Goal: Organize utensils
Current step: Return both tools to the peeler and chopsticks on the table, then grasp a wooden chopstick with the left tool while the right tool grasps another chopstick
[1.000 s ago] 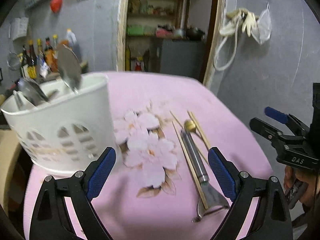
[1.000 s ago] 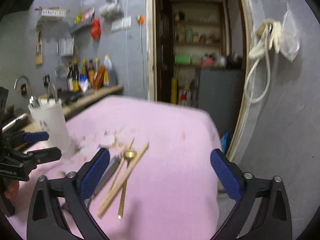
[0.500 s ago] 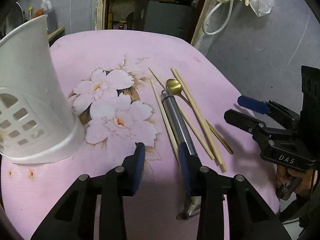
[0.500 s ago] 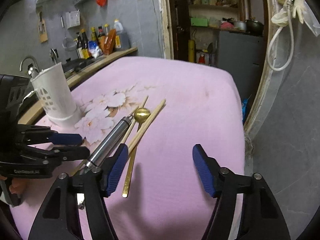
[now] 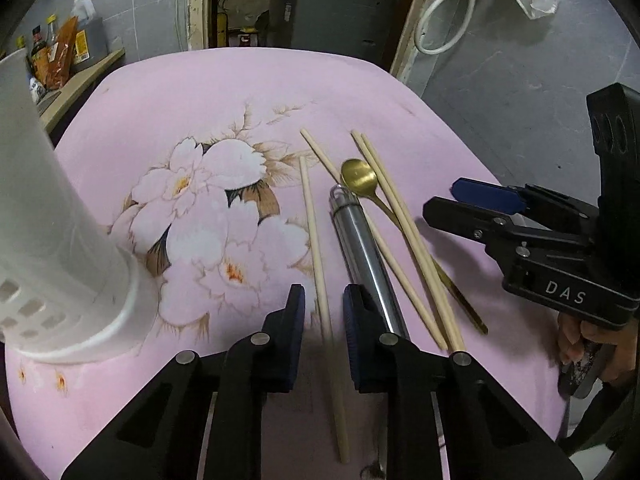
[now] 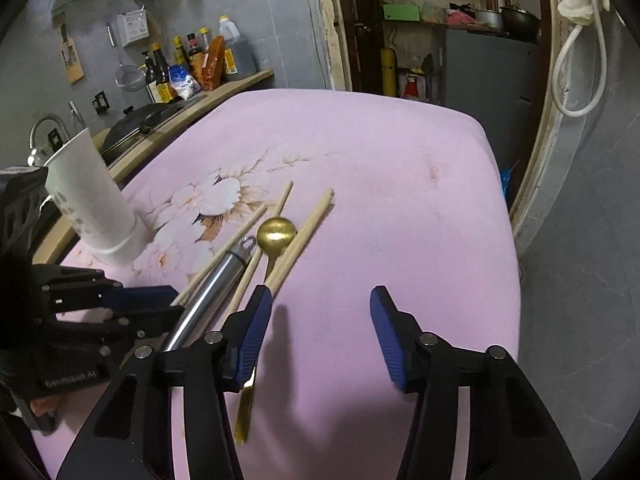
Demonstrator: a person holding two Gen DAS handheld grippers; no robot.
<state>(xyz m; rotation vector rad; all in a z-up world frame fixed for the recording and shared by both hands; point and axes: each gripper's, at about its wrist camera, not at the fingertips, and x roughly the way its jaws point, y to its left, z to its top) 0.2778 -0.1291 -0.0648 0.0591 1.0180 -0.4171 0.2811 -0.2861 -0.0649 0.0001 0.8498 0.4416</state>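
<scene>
Several wooden chopsticks, a gold spoon and a steel-handled peeler lie together on the pink flowered cloth. A white slotted utensil holder stands at the left. My left gripper hovers low with its narrow jaws on either side of one chopstick, not closed on it. My right gripper is open and empty, just right of the pile; the gold spoon and the peeler lie by its left finger.
The table's right and far edges drop off near a grey wall and a doorway. A wooden counter with bottles and a sink tap runs along the table's left side.
My left gripper has dropped from beside the holder to the chopsticks and narrowed its jaws around one. My right gripper has moved in lower toward the pile and narrowed a little.
</scene>
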